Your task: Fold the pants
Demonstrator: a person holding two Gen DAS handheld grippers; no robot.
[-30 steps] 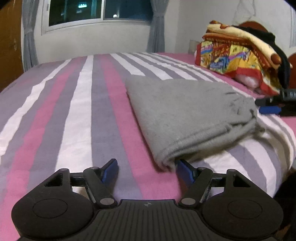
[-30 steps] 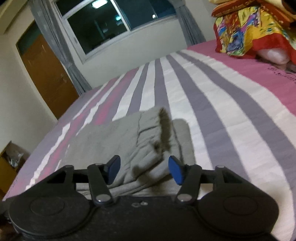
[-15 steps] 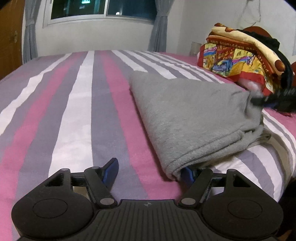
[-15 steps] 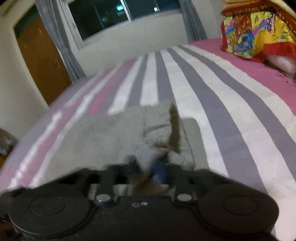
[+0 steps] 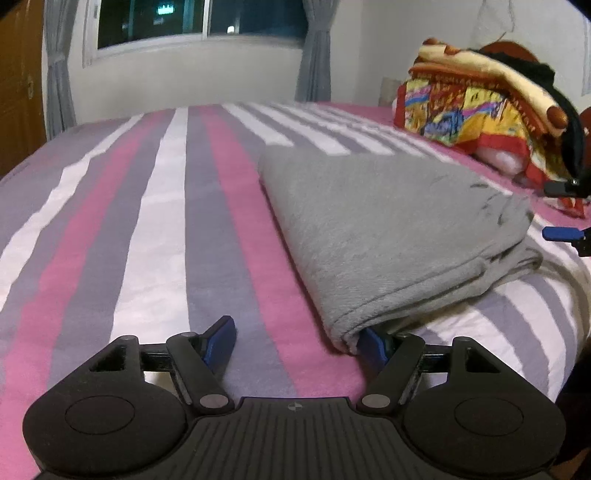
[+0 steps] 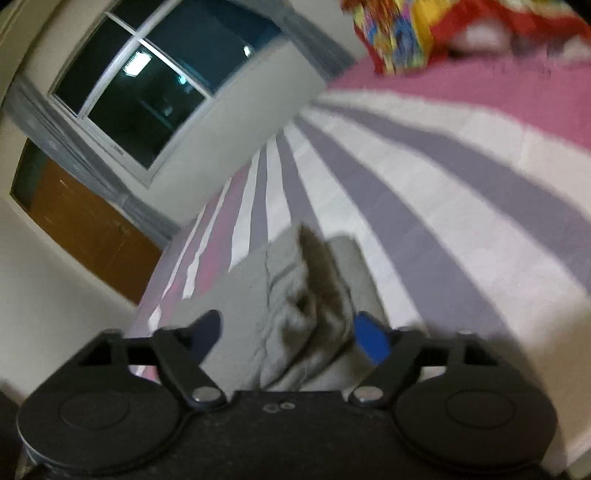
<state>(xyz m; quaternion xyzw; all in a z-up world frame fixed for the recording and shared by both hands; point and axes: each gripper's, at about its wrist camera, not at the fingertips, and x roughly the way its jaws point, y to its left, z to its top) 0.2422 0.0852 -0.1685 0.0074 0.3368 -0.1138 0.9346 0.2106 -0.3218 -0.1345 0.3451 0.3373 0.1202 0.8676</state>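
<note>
1. You are working over a bed (image 5: pixel 155 229) covered in pink, grey and white stripes, in a room with a dark window (image 5: pixel 199 18), grey curtains (image 5: pixel 314 51) and a brown wooden door (image 6: pixel 88 229).
2. The grey pants (image 5: pixel 388 229) are lying folded on the bed's right half, with a pile of bright bedding (image 5: pixel 472 110) sitting well beyond them by the wall.
3. Your left gripper (image 5: pixel 295 339) is waiting with jaws spread and empty; its right finger is sitting just under the near corner of the pants.
4. Your right gripper (image 6: pixel 291 332) has just been opening its jaws; bunched cloth is lying between them, unpinched.
5. The left of the bed is lying bare, giving you room.
6. Only the left wrist view is showing the flat folded top; the tilted, blurred right wrist view is showing the rumpled end (image 6: pixel 306 280).
</note>
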